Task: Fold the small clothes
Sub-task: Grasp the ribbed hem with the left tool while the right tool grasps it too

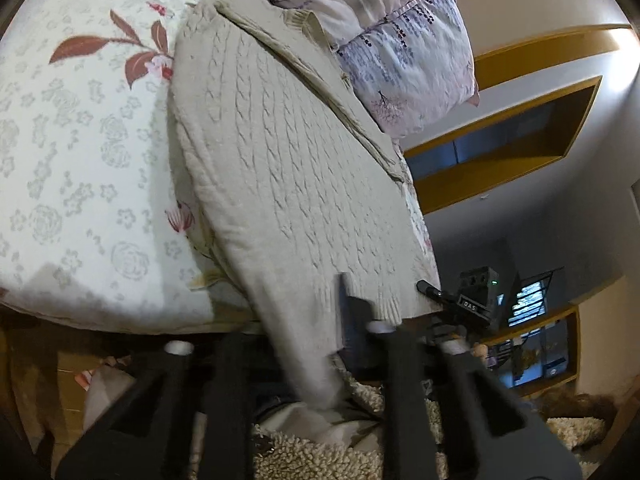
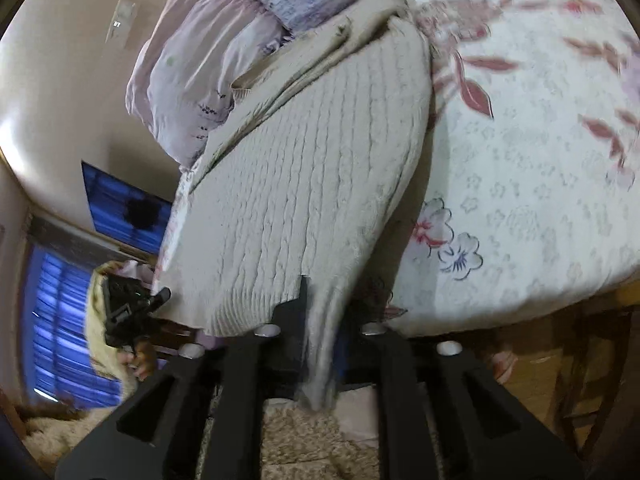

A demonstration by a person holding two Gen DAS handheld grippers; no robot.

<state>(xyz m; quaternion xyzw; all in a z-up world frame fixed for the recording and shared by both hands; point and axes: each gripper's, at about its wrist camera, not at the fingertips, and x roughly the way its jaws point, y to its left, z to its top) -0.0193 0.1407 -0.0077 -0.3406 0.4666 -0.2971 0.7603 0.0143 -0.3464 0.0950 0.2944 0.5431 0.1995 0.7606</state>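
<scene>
Partly hidden: sweater [image 1: 288, 184] hem behind left gripper [image 1: 352, 312] and right gripper [image 2: 308, 312], both pinching it. Lying on bed [image 1: 80, 152] edge, sleeve dangling blurred; open sheet beside, pillow [image 1: 408, 64] touching.

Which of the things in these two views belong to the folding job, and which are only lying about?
Belong to the job:
cream cable-knit sweater
left gripper, jaws shut on the sweater hem
right gripper, jaws shut on the sweater hem
floral bedsheet, the surface under the sweater

Only lying about:
purple-flowered pillow
shaggy rug
</scene>
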